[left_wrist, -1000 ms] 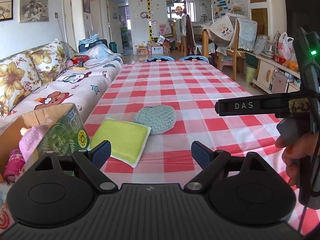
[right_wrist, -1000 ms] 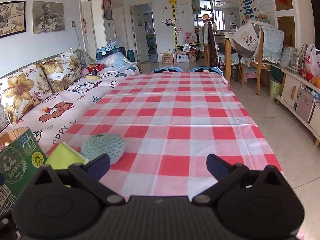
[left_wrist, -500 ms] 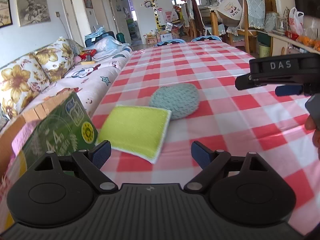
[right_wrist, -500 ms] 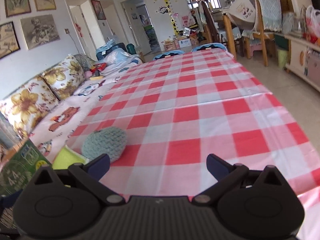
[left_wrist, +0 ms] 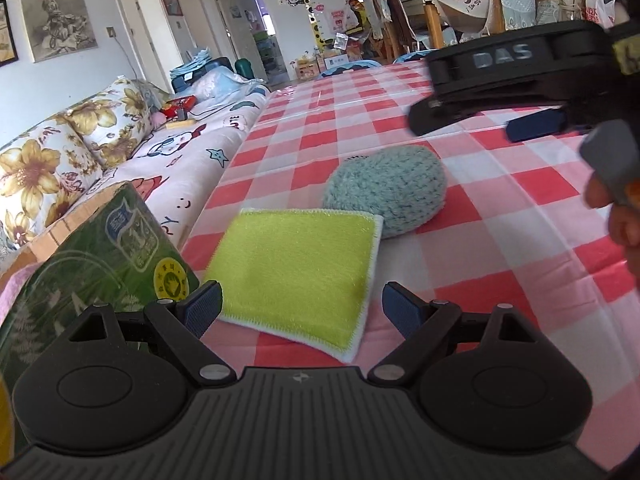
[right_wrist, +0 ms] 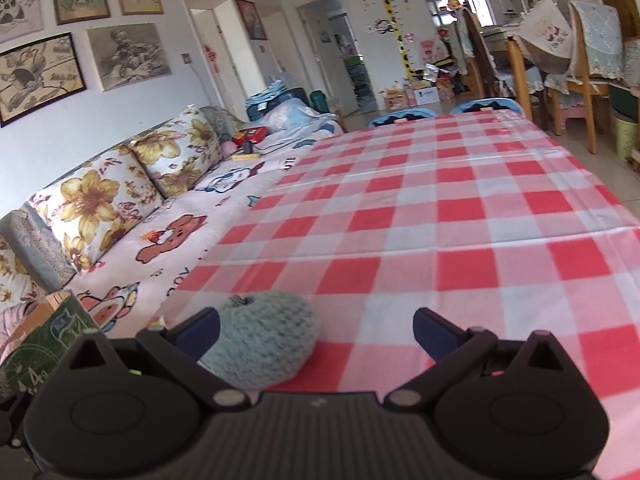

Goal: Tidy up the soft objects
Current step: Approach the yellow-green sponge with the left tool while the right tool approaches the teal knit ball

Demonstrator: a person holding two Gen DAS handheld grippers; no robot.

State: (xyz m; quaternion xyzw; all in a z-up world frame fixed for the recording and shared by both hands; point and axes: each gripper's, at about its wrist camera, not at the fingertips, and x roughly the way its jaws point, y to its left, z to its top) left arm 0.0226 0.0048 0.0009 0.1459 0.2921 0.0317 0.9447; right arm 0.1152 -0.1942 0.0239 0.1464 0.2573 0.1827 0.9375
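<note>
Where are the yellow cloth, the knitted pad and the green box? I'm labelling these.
yellow cloth (left_wrist: 296, 268), left wrist view, centre of top.
knitted pad (right_wrist: 260, 344), right wrist view, middle of top.
green box (left_wrist: 100, 264), left wrist view, printed side.

A long table (right_wrist: 460, 216) under a red-and-white checked cloth runs toward the far doorway (right_wrist: 332, 52). Along its left edge stands a sofa (right_wrist: 132, 216) with floral cushions (right_wrist: 92, 204). Framed drawings (right_wrist: 128, 56) hang on the white wall; wooden chairs (right_wrist: 588, 60) stand at far right, in daylight.
</note>
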